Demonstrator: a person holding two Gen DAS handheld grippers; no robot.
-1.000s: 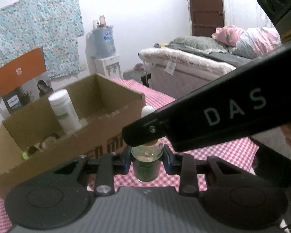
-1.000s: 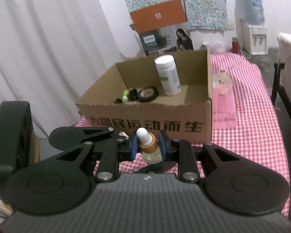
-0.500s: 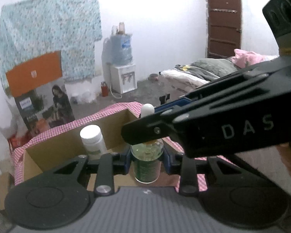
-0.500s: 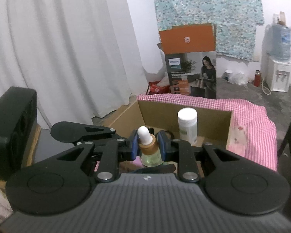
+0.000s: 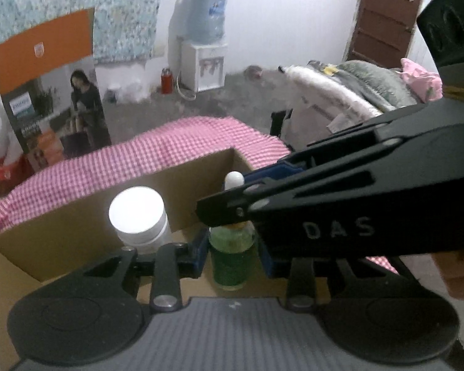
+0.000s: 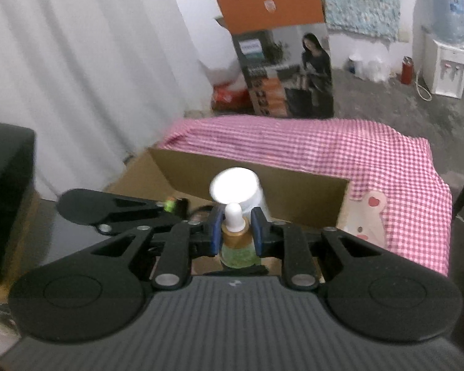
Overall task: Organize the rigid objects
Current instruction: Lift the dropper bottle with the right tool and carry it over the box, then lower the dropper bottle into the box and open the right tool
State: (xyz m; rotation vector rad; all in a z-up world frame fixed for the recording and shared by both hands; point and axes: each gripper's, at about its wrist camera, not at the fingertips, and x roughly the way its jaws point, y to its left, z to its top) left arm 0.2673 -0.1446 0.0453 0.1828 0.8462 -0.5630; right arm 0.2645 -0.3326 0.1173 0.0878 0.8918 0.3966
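White walls (image 5: 278, 15) enclose the room; the floor (image 6: 386, 105) is bare grey concrete. In the upper left of my left view a blue floral cloth (image 5: 123, 15) hangs on the wall. At upper centre stands a white water dispenser (image 5: 202, 65) with a blue bottle on top. A brown door (image 5: 383, 15) sits upper right, above a bed (image 5: 355, 92) heaped with blankets. White curtains (image 6: 77, 61) fill the left of my right view.

Box (image 6: 309, 191) sits on the worktop (image 6: 386, 160), centre frame. Jar (image 6: 236, 187) stands inside the box, behind the dropper bottle (image 6: 236, 244). Carton (image 6: 281, 61) on the floor behind the worktop; dispenser (image 6: 445, 61) upper right.
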